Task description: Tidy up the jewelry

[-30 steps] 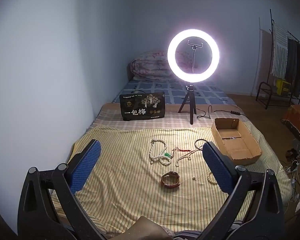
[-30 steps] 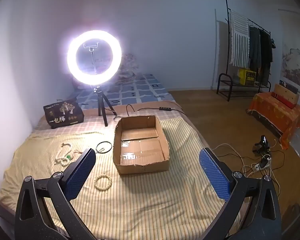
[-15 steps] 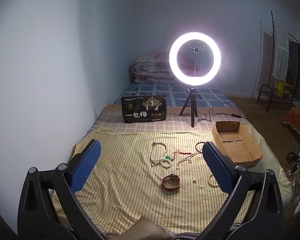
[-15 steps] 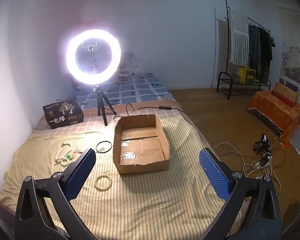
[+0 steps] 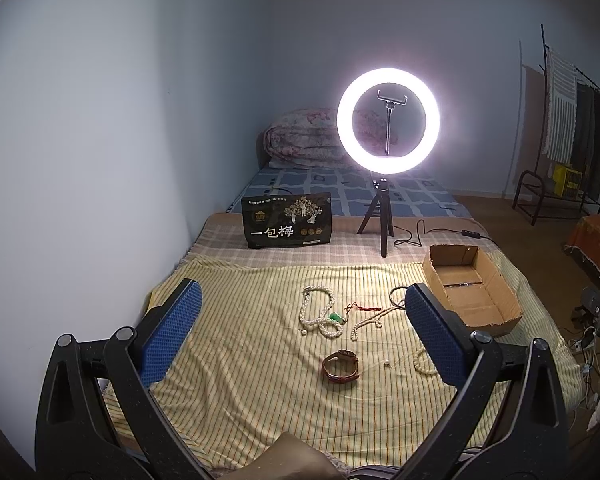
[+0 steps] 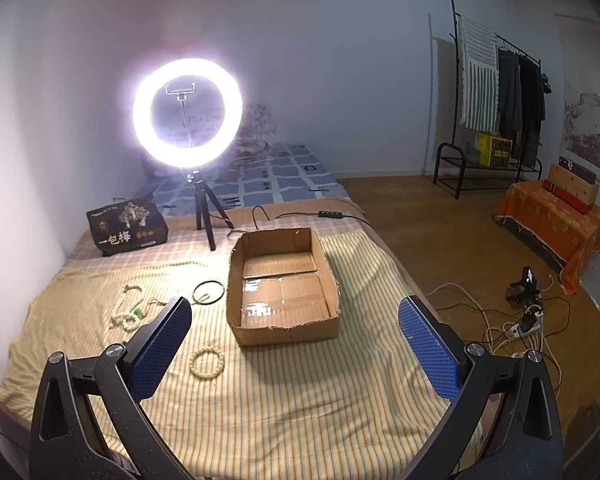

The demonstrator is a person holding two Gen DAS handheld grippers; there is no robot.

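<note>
Jewelry lies on a yellow striped cloth (image 5: 240, 380) on the bed. In the left wrist view there is a white bead necklace (image 5: 320, 312), a thinner bead string with a red cord (image 5: 370, 318), a brown leather bracelet (image 5: 341, 366) and a cream bead bracelet (image 5: 422, 362). My left gripper (image 5: 300, 300) is open and empty, held above the cloth. An open cardboard box (image 6: 282, 284) stands empty in the right wrist view, with the cream bead bracelet (image 6: 207, 364) and a black ring (image 6: 208, 292) to its left. My right gripper (image 6: 294, 312) is open and empty, above the box's near side.
A lit ring light on a tripod (image 5: 388, 124) stands behind the cloth, its cable (image 5: 420, 236) trailing right. A black snack bag (image 5: 287, 220) stands at the back left. The bed's right edge drops to a wooden floor (image 6: 460, 248) with cables.
The left wrist view has tilted up and drawn back, so the jewelry sits lower and smaller in it. The right gripper has barely moved. Both stay open.
</note>
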